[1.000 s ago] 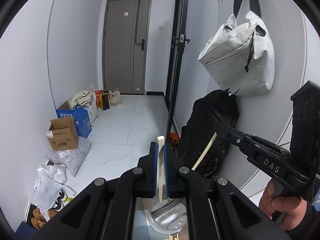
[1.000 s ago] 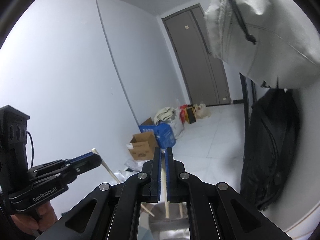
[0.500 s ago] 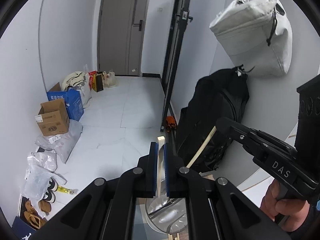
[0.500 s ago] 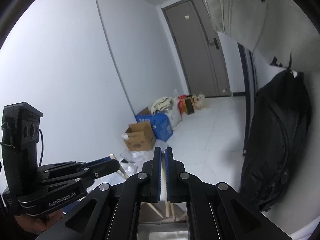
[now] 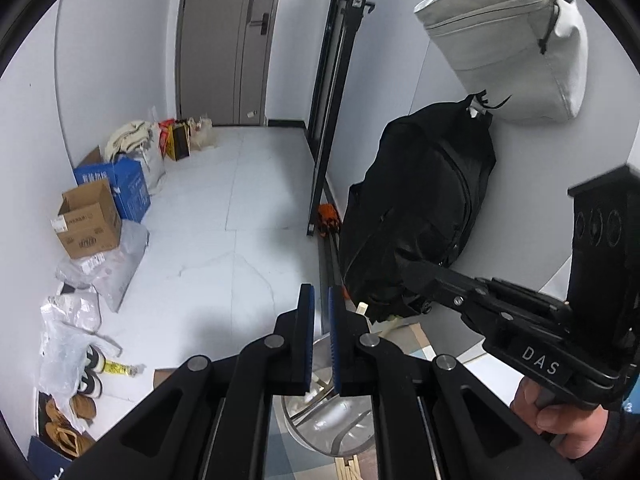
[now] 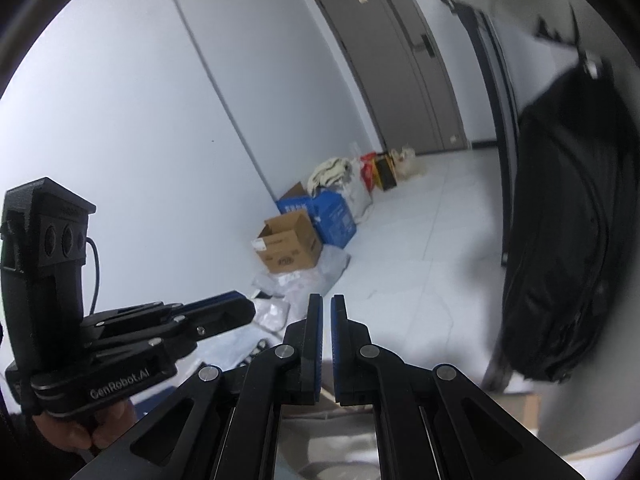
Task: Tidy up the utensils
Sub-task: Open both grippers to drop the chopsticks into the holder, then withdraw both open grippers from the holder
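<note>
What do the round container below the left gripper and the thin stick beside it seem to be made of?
The round container looks like polished metal, probably stainless steel: its wall is silvery and mirrors its surroundings. The thin stick seems to be pale, unvarnished wood or bamboo: it is a matte cream colour with a squared end. Little of it shows, so this stays uncertain.

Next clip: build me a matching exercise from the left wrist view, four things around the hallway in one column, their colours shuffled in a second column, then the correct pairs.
Things:
1. backpack leaning on the wall
2. hanging bag
3. open cardboard box
4. box behind it

Colours:
A. blue
B. black
C. pale grey
D. brown

Pairs: 1-B, 2-C, 3-D, 4-A
</note>
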